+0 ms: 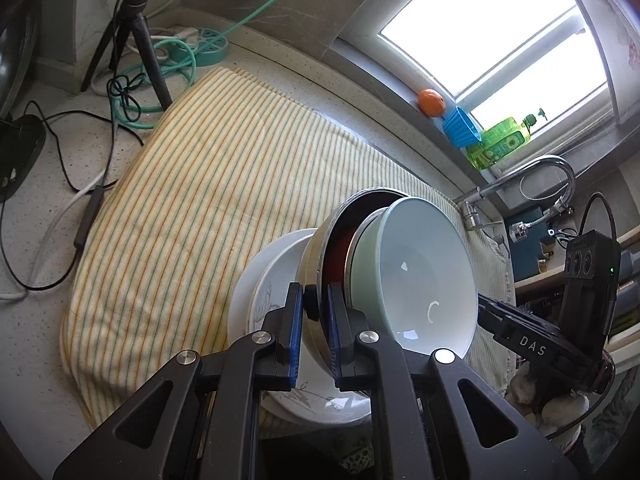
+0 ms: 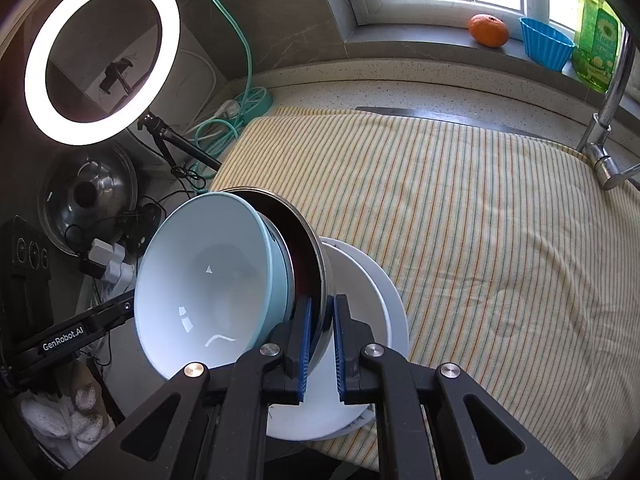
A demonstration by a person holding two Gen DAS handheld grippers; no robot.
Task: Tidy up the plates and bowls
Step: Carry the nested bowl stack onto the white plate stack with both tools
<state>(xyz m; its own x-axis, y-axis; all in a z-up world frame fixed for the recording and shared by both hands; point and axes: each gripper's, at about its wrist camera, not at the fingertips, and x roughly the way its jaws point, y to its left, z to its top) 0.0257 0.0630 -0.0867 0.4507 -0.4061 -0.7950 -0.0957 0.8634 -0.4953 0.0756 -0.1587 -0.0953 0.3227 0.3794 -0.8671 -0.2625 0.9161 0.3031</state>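
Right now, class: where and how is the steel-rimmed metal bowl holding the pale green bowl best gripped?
Grip the steel-rimmed metal bowl by its thin rim, pads straddling the wall, from opposite sides. The left gripper and right gripper already do so. The nested pale green bowl fills its inside.

Open room: I see the striped cloth (image 2: 460,208) lying bare across the worktop (image 2: 380,84).
Far corner: tripod (image 1: 136,40) and green cable (image 1: 176,64) block me.
Sink side: faucet (image 2: 608,120) stands in my way.
Near edge: white plates (image 2: 384,304) occupy it.
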